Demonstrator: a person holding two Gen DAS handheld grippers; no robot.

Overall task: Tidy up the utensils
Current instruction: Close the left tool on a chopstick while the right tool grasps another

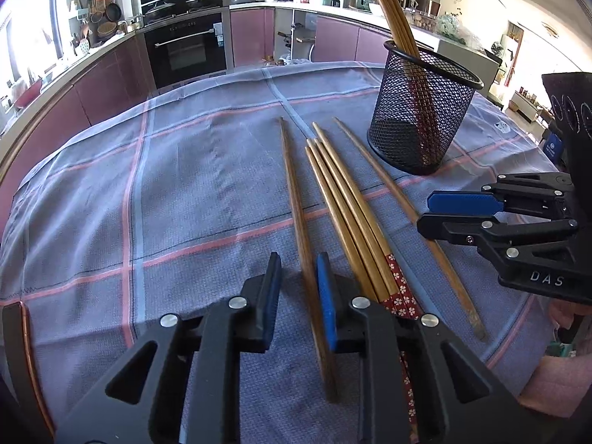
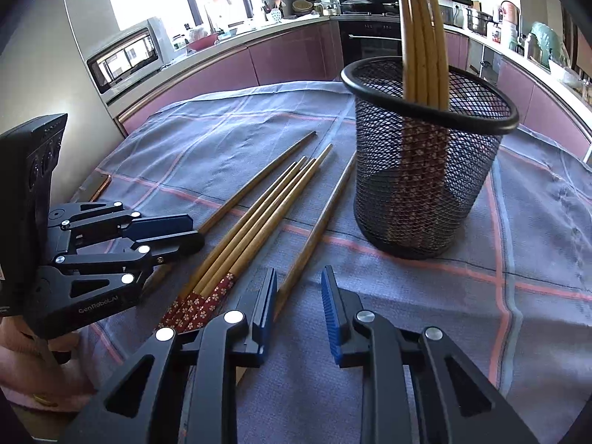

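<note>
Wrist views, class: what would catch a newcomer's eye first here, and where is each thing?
First, the black mesh cup standing upright at the far right of the checked cloth, with several chopsticks rising out of it. Next, the loose chopsticks lying in a row on the cloth to the cup's left. The left gripper has one dark chopstick between its fingers.
</note>
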